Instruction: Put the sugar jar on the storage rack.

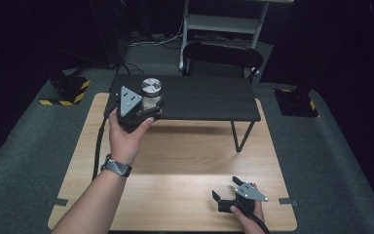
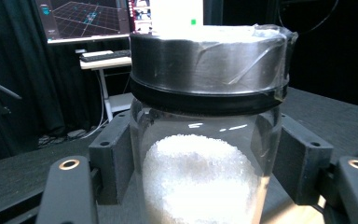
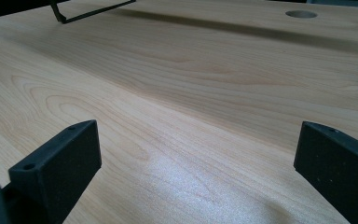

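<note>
A clear glass jar point(image 2: 205, 177) with a silver metal lid, part-filled with white granules, sits pinched between the jaws of the left gripper point(image 1: 143, 111) at the left front edge of a low black shelf point(image 1: 209, 100) standing on the pale wooden tabletop point(image 1: 185, 161); whether the jar's base rests on the shelf is hard to tell. The right gripper point(image 1: 226, 191) lies low over the tabletop's near right corner, jaws spread wide around bare wood.
</note>
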{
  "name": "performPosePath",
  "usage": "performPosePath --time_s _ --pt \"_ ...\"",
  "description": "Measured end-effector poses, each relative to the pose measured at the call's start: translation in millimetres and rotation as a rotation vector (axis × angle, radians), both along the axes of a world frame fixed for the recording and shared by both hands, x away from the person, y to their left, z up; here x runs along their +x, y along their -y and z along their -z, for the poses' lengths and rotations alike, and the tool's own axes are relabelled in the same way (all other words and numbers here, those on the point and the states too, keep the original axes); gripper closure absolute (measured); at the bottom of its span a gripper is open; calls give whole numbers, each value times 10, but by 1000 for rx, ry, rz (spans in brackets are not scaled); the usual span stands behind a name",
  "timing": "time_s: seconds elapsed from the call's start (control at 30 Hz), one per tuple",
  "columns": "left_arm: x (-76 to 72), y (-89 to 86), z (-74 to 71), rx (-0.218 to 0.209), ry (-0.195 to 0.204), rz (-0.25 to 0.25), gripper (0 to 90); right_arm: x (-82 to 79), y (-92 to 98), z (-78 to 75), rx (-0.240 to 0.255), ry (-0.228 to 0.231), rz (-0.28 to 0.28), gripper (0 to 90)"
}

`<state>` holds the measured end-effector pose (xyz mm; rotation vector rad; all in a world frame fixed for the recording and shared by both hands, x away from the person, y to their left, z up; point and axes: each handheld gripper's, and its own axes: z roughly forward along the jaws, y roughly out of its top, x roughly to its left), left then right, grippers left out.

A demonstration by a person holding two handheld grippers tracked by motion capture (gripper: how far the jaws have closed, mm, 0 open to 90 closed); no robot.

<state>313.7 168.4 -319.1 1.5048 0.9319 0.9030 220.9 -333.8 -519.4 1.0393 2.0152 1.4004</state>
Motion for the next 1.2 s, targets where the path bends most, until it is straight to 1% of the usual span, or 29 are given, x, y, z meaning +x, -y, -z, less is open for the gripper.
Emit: performPosePath --time_s 0.1,0.17,0.27,0.43,0.5,0.6,0.77,0.93,1.0,1.2 --pt "78 32 29 -11 -2 -14 314 1 7 3 2 1 -4 3" --pt "160 61 55 -12 -6 -28 314 3 12 4 3 1 -6 2" --pt "281 82 100 -26 -18 -36 314 5 18 5 6 0 -10 3" --pt "409 126 163 -55 -28 -51 315 9 28 10 11 0 -13 2" --pt "451 152 173 -50 -30 -60 315 10 32 11 14 0 -14 3" --pt "505 175 201 -65 -29 -63 315 11 35 13 16 0 -15 2" --pt "537 220 203 -50 -21 -63 315 14 38 15 19 -1 -16 3" --pt "521 213 249 -52 -8 -62 313 13 34 15 16 1 -16 2" --pt "513 205 273 -59 -2 -60 313 12 32 14 15 1 -15 2" --pt "514 198 273 -62 -7 -58 312 10 29 13 14 0 -14 2"
